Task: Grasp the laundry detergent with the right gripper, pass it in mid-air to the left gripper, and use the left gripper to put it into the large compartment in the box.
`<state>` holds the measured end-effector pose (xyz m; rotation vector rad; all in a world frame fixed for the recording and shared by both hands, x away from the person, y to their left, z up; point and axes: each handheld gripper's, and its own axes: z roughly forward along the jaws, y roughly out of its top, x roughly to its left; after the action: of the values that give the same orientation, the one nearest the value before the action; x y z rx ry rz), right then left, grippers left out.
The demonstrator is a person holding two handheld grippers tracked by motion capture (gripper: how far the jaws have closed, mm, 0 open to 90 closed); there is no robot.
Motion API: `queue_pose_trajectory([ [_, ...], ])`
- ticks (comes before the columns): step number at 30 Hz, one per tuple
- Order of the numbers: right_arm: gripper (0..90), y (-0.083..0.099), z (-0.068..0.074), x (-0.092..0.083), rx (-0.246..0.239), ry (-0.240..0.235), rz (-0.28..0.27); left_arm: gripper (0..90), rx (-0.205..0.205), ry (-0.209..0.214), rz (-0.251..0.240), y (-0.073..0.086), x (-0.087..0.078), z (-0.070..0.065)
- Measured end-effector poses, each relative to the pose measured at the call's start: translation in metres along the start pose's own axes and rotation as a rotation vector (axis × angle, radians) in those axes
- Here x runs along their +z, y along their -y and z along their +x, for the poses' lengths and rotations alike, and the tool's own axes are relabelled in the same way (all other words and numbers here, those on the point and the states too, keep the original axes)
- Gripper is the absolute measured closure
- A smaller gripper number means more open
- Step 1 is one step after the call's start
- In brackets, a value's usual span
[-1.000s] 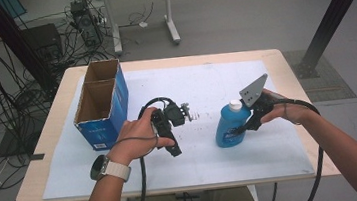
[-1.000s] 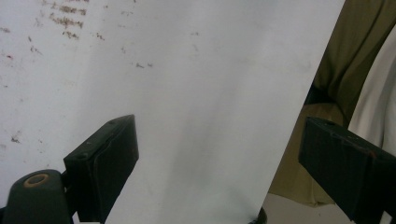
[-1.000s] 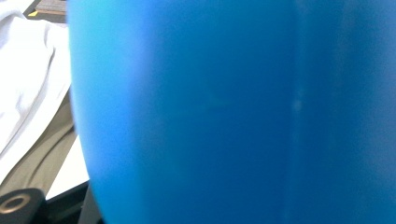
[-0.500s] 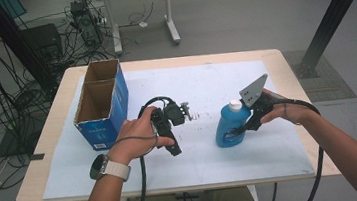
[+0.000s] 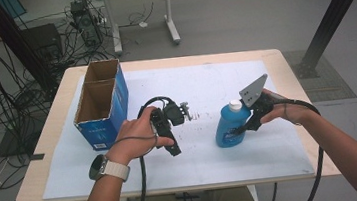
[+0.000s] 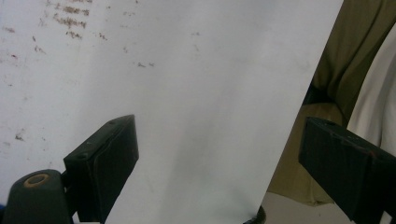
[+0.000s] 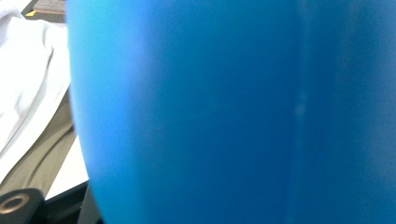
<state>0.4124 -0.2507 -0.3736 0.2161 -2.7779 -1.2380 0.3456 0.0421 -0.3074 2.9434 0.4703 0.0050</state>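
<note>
A blue bottle [image 5: 228,125] with a white cap stands on the white sheet [image 5: 205,82], right of the middle. My right gripper [image 5: 245,126] comes in from the right and is shut on the bottle's side. Its grey plate sticks up beside the cap. In the right gripper view the blue bottle [image 7: 233,112] sits right against the camera. My left gripper [image 5: 172,149] is held in a hand at the middle of the table, apart from the bottle. It stands open, and its fingers [image 6: 107,154] have nothing between them over the sheet's near edge.
An open cardboard box [image 5: 99,106] with blue sides stands at the left of the wooden table [image 5: 47,159]. Small dark marks dot the sheet near the middle. Cables trail from both grippers toward the table's front edge. Beyond the table are a desk and floor cables.
</note>
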Motion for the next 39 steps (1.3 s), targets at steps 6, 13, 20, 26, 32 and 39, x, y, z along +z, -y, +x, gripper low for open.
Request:
queue_pose_trajectory([
  [6, 44.1, -0.0001, -0.0002, 0.0001, 0.001, -0.001, 0.001, 12.5, -0.002, -0.001, -0.001, 0.0005, -0.0008, 0.0001],
  [13, 44.0, 0.0000, -0.0002, 0.0000, 0.002, -0.001, 0.000, 12.5, -0.003, -0.002, -0.004, 0.0005, -0.0017, 0.0005],
  [20, 43.9, 0.0004, 0.0001, 0.0000, 0.003, 0.002, -0.002, 12.5, -0.002, -0.002, -0.003, 0.0006, -0.0019, 0.0005],
  [26, 44.0, 0.0002, -0.0001, 0.0000, 0.003, 0.001, -0.001, 12.5, -0.003, -0.003, -0.006, 0.0007, -0.0023, 0.0004],
  [32, 43.8, 0.0001, 0.0001, 0.0001, 0.002, 0.002, 0.000, 12.5, -0.003, -0.004, -0.008, 0.0007, -0.0023, 0.0010],
  [39, 43.7, -0.0002, 0.0006, 0.0001, 0.004, 0.005, 0.002, 12.5, -0.004, -0.002, -0.011, -0.0003, -0.0019, 0.0007],
])
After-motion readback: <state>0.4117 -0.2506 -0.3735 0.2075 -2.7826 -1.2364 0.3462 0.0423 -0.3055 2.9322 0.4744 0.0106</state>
